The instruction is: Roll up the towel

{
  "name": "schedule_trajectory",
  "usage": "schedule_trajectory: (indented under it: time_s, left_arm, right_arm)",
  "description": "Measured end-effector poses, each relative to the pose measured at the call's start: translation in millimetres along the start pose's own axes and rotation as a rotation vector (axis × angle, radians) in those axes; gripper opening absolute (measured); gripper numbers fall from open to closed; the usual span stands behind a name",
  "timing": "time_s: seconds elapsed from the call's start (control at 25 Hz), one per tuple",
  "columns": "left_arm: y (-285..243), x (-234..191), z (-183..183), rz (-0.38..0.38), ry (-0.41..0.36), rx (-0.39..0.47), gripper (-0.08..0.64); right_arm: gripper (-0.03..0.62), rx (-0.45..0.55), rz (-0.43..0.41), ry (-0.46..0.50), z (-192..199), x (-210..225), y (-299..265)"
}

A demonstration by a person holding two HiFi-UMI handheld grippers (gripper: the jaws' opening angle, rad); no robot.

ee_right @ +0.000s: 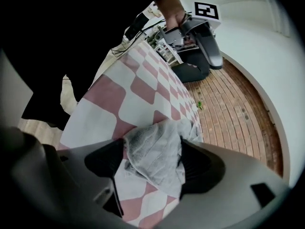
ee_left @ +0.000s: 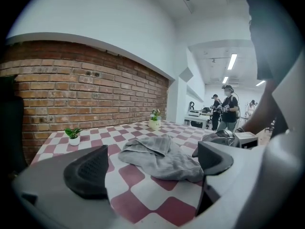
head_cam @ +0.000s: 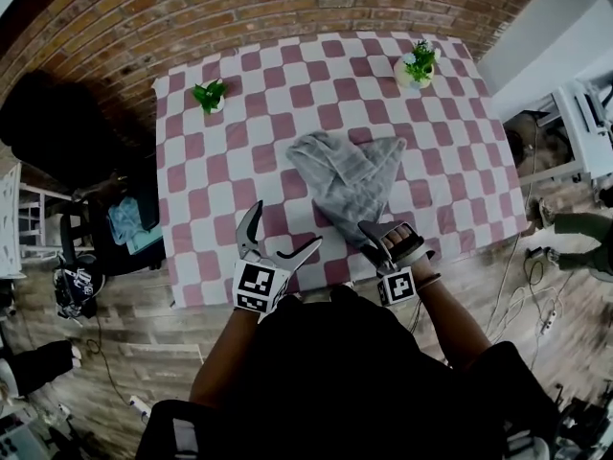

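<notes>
R gripper tipped down, gripping towel.

Your left gripper has its jaws spread wide, with only the red-and-white checked tablecloth between them. The towel, grey and crumpled, lies just ahead, its near edge closest to the right jaw. Beyond the left jaw a small potted plant stands by the brick wall. A flowering plant stands farther off, past the towel.

Bright, even indoor light from ceiling strip lights; shadows soft; heavy fisheye bending with black corners (all three views); near jaws slightly blurred.
</notes>
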State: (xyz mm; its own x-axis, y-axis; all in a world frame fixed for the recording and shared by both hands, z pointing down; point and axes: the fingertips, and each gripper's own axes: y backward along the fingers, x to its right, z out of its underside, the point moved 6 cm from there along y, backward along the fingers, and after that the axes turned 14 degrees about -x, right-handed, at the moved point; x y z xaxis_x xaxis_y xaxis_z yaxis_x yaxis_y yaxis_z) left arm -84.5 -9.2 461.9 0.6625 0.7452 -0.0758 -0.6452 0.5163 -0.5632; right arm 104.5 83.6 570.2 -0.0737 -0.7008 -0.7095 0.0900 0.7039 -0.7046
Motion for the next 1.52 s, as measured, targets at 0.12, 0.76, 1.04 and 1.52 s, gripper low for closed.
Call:
schedule_trajectory:
  time_s: [0.12,0.76,1.04,1.52]
  left_arm:
    - [0,-3,2,-0.003,0.013,0.000,0.581]
    - [0,-4,15,-0.009,0.042,-0.024,0.577]
    - [-2,6,25,0.023,-0.020,-0.069,0.557]
    - [-27,32,-4,0.078,-0.234,-0.076,0.445]
  right_arm:
    - [0.276,0.013,-0.055,0.043,-4,-6,-3]
    - [0.028,0.079,-0.173,-0.113,1,-3,-7]
    - [0.026,0.103,-0.038,-0.295,-3,63,19]
    - [0.025,0.185,0.224,-0.470,0,183,75]
